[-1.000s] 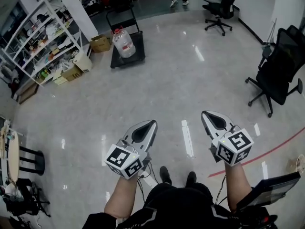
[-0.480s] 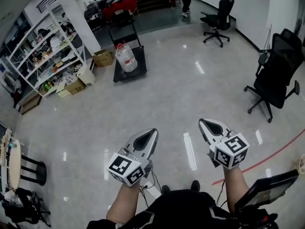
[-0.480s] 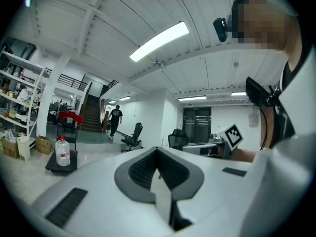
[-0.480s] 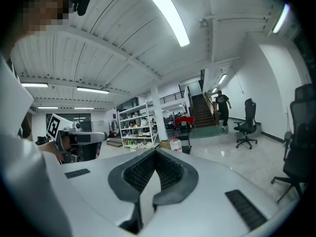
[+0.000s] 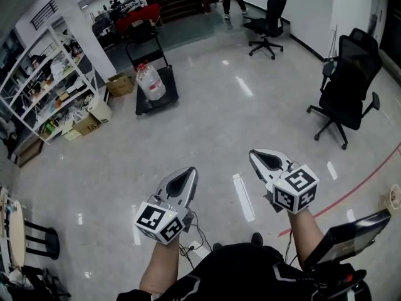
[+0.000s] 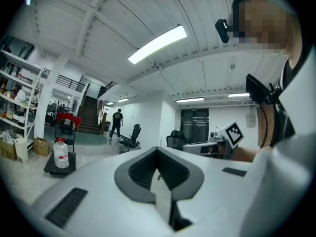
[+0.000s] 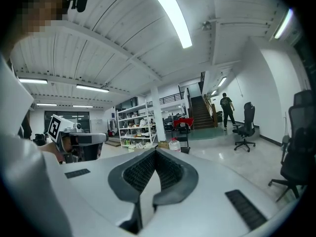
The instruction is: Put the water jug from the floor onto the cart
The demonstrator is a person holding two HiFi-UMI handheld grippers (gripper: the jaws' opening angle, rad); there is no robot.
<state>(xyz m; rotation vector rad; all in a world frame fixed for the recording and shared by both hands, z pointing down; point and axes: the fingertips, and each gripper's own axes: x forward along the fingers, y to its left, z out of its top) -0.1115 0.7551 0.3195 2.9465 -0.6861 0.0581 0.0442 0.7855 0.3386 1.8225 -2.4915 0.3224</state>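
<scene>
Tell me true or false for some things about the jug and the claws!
1. The water jug stands on the cart. True.
2. The left claw is holding the jug. False: it is shut, empty, and far from the jug.
3. The right claw is wide open. False: it is shut with nothing in it.
4. A black office chair stands on the floor. True.
</scene>
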